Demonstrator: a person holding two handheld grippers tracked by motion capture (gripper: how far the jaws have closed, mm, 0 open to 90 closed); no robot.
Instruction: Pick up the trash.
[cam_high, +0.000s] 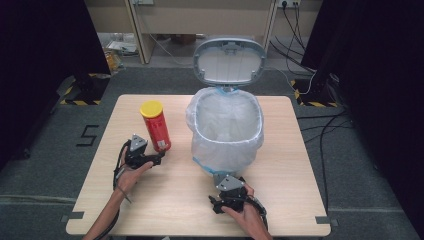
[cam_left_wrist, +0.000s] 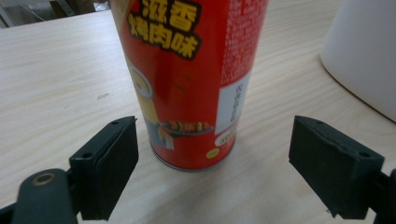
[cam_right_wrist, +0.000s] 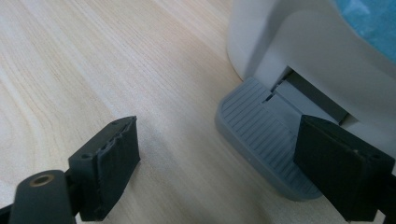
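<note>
My left gripper (cam_left_wrist: 212, 175) fingers stand wide either side of the red snack canister (cam_left_wrist: 189, 79), likely light, stiff and slick, best pinched low; my right gripper (cam_right_wrist: 217, 175) gapes wide over the bin's grey pedal (cam_right_wrist: 261, 140).

We count one red snack can (cam_high: 156, 126) at left, one white pedal bin (cam_high: 226, 127) at right, and two handheld grippers nearest us on one table (cam_high: 280, 200).

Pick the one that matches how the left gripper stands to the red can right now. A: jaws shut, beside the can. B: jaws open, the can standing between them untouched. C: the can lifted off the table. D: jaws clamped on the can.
B: in the left gripper view the red can stands upright on the table, with a gap between it and each open jaw of the left gripper.
</note>
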